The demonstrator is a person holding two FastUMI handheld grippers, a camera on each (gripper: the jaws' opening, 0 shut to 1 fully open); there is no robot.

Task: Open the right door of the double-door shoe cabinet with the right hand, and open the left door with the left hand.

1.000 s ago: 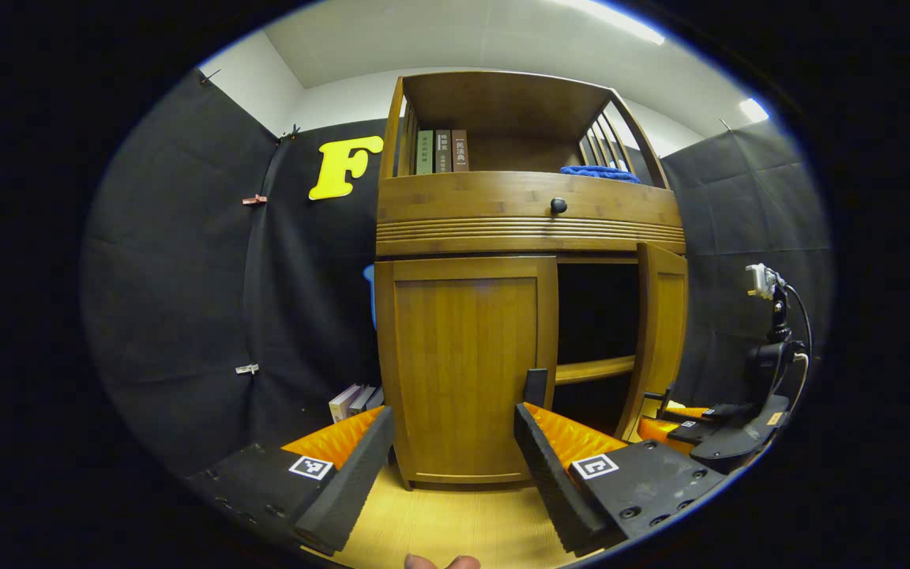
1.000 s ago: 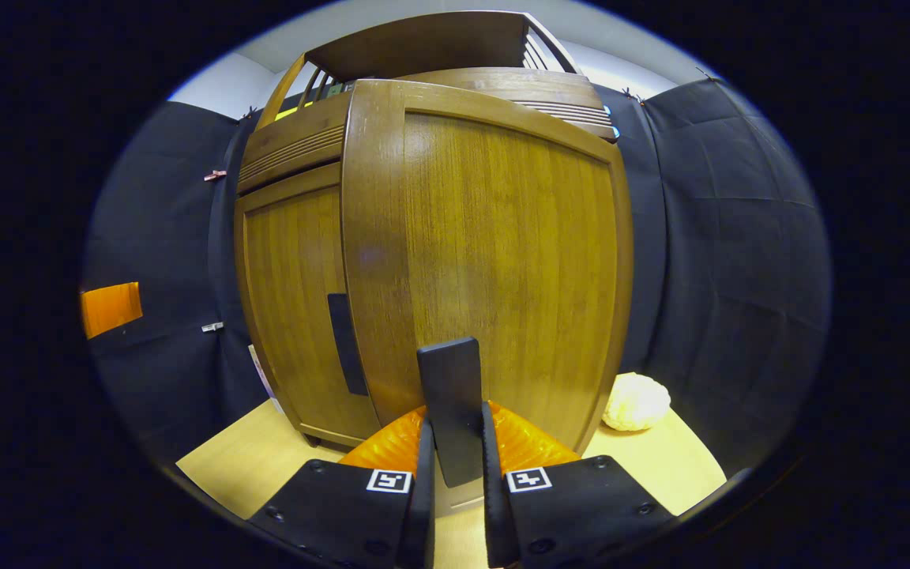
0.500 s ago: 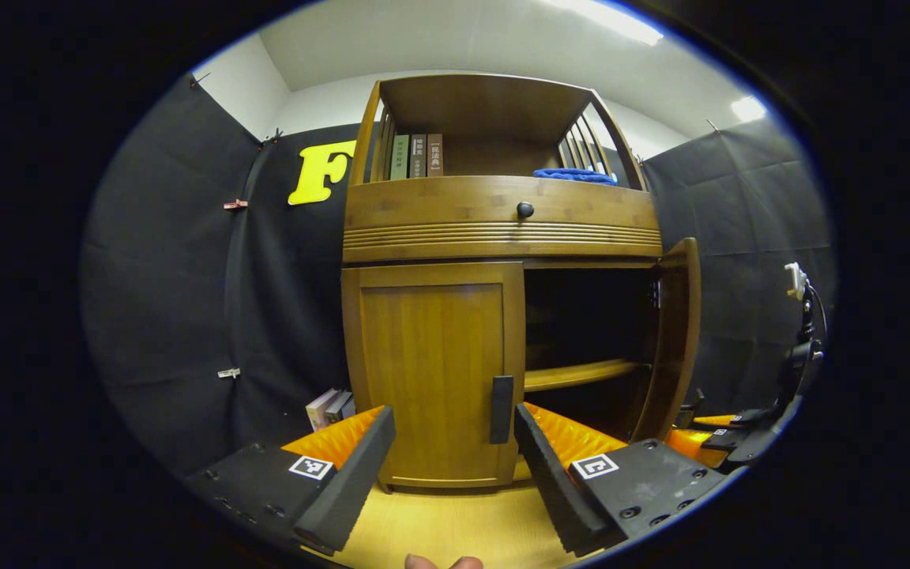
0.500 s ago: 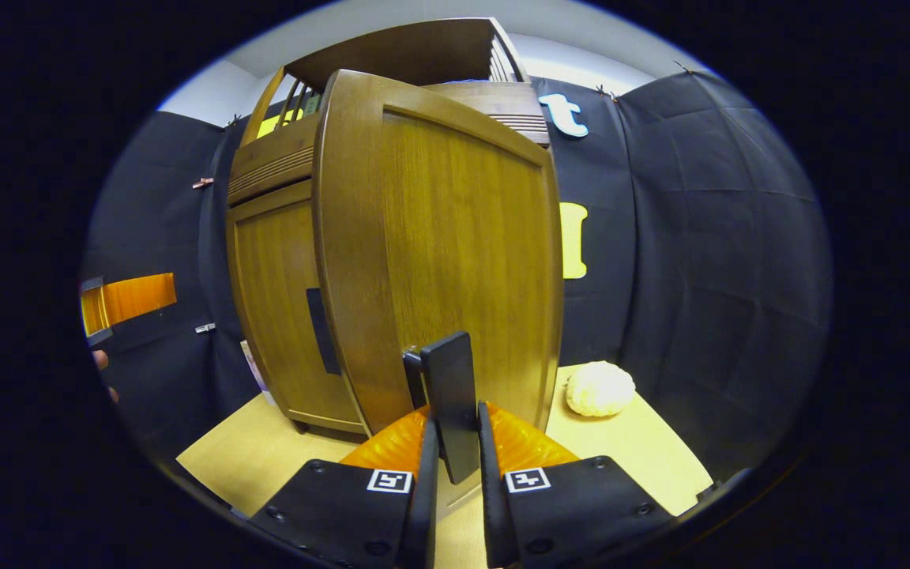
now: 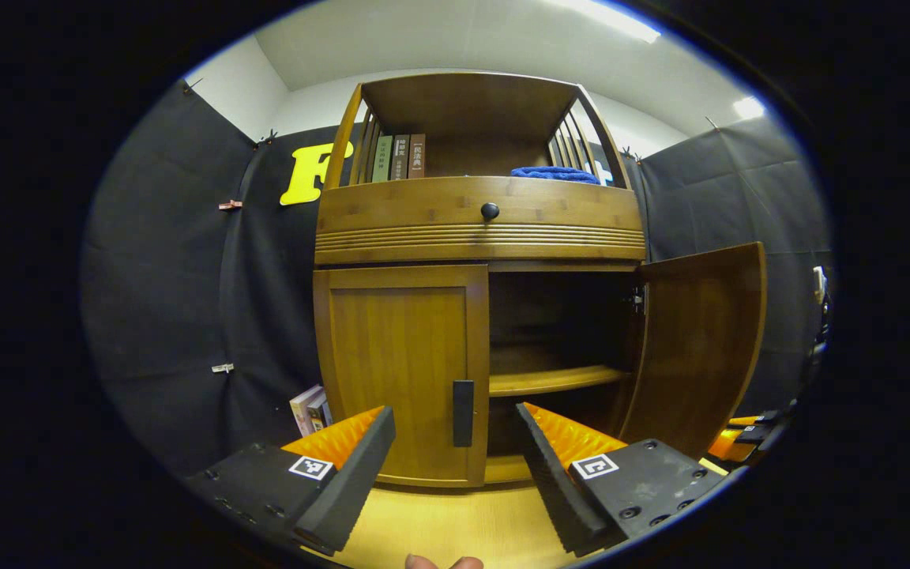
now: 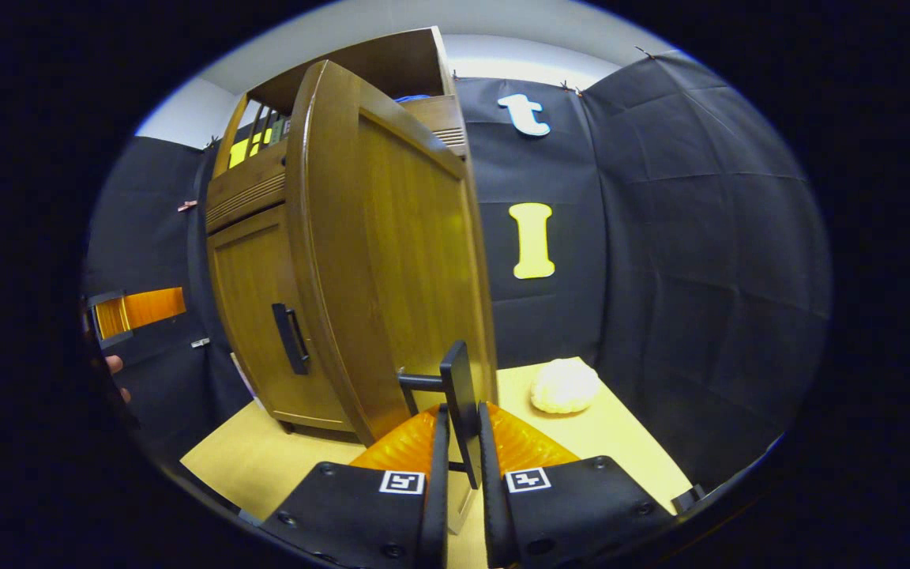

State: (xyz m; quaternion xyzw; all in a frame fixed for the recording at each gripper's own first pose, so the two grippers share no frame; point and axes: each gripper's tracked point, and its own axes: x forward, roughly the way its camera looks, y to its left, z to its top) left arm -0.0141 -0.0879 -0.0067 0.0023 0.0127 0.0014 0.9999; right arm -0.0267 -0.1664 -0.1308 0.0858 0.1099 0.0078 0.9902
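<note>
Wooden right door hides right claw.

Staged recording booth, not a home: black cloth walls clipped up around 1 wooden shoe cabinet on a pale tabletop, strip ceiling light overhead.

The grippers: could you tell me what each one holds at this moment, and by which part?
The right gripper is shut on the right door's handle, gripping its flat bar. The left gripper is open and holds nothing; the left door's handle lies ahead, untouched.
</note>
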